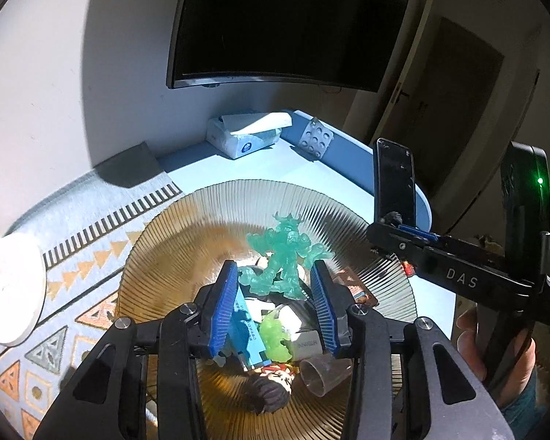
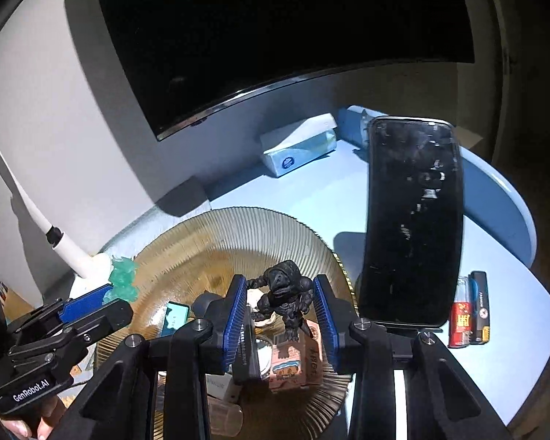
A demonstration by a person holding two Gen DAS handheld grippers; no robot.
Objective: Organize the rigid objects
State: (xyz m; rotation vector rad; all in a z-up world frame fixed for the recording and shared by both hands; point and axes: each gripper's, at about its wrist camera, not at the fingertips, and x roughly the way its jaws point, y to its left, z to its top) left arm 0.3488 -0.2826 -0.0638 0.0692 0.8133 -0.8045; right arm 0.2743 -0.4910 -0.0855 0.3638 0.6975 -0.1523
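My left gripper (image 1: 275, 267) is shut on a translucent teal monster figure (image 1: 286, 256), its blue pads at the figure's sides, above an amber ribbed glass dish (image 1: 238, 201). In the right wrist view the same figure (image 2: 123, 278) shows at the left gripper's tip (image 2: 108, 299), by the dish's left rim (image 2: 238, 227). My right gripper (image 2: 278, 282) is shut on a black monster figure (image 2: 284, 293), which stays upright over a pink box (image 2: 293, 359) in the dish. The dish also holds a lime figure (image 1: 275, 337), a white charger (image 1: 308, 341), a clear cup (image 1: 319, 374) and a brown-haired doll (image 1: 271, 388).
A dark monitor (image 1: 286, 18) hangs over the pale blue table (image 1: 311, 183). A tissue box (image 1: 238, 135) and blister pack (image 1: 317, 139) lie at the back. A white lamp base (image 1: 11, 293) stands left on a patterned mat (image 1: 73, 256). Small packs (image 2: 473, 311) lie right of the dish.
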